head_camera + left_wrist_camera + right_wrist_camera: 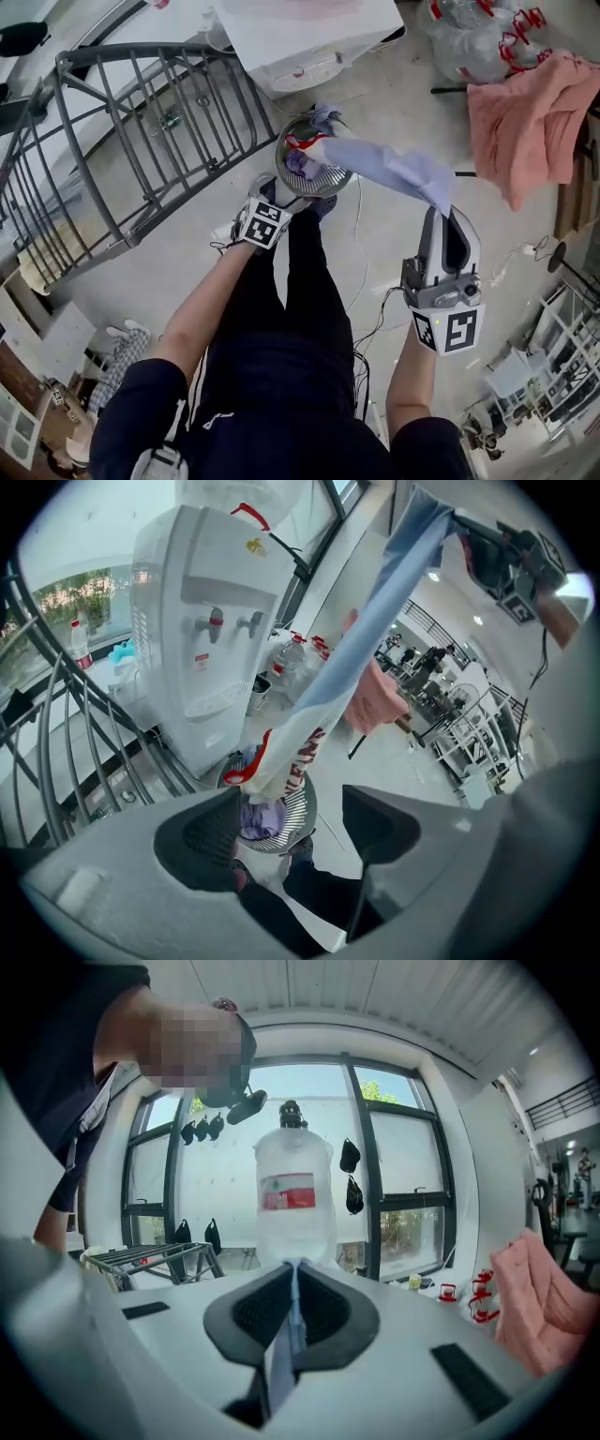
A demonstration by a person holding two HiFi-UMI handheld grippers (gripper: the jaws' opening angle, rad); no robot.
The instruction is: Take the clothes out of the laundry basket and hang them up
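A round mesh laundry basket (319,178) stands on the floor with purple clothes (260,819) inside. A pale blue garment (394,169) with red trim stretches from the basket up to my right gripper (439,212), which is shut on its far edge. In the right gripper view a thin fold of that cloth (281,1363) runs between the closed jaws of the right gripper (294,1302). My left gripper (279,195) hovers just in front of the basket, open, with nothing between its jaws. In the left gripper view the left gripper (286,822) frames the basket (295,813), and the garment (375,639) hangs diagonally above.
A grey metal drying rack (122,141) stands at the left. A white water dispenser (309,37) is behind the basket. A pink cloth (530,112) hangs over something at the right, near several water bottles (478,33). Cables (361,272) trail on the floor by the person's legs.
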